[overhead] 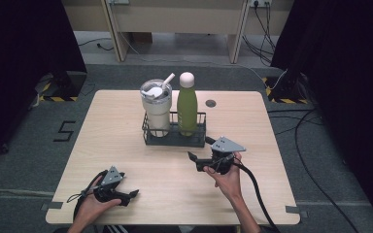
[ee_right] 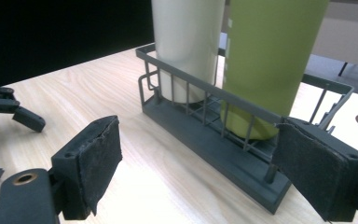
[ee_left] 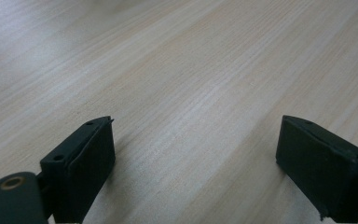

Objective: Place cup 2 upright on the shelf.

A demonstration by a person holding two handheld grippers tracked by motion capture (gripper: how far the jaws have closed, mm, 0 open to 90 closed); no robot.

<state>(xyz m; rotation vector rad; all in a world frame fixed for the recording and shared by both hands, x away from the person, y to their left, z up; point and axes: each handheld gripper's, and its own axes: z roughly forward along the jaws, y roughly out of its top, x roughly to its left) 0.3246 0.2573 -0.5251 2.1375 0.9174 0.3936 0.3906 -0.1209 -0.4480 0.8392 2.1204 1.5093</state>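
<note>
On the light wooden table (overhead: 126, 145), the left gripper (overhead: 132, 194) rests near the front edge with its jaws apart and nothing between them. In the middle stands a dark grey wire basket (overhead: 174, 137), holding a cream tumbler with lid and straw (overhead: 156, 109) and, to its right, a green metal bottle with pale cap (overhead: 187, 104). The right gripper (overhead: 192, 156) is just beside the basket's right end, jaws open and empty.

Wooden table (overhead: 126, 145), grey carpet (overhead: 24, 145), cables (overhead: 315, 145), perhaps desk legs (overhead: 114, 34)
</note>
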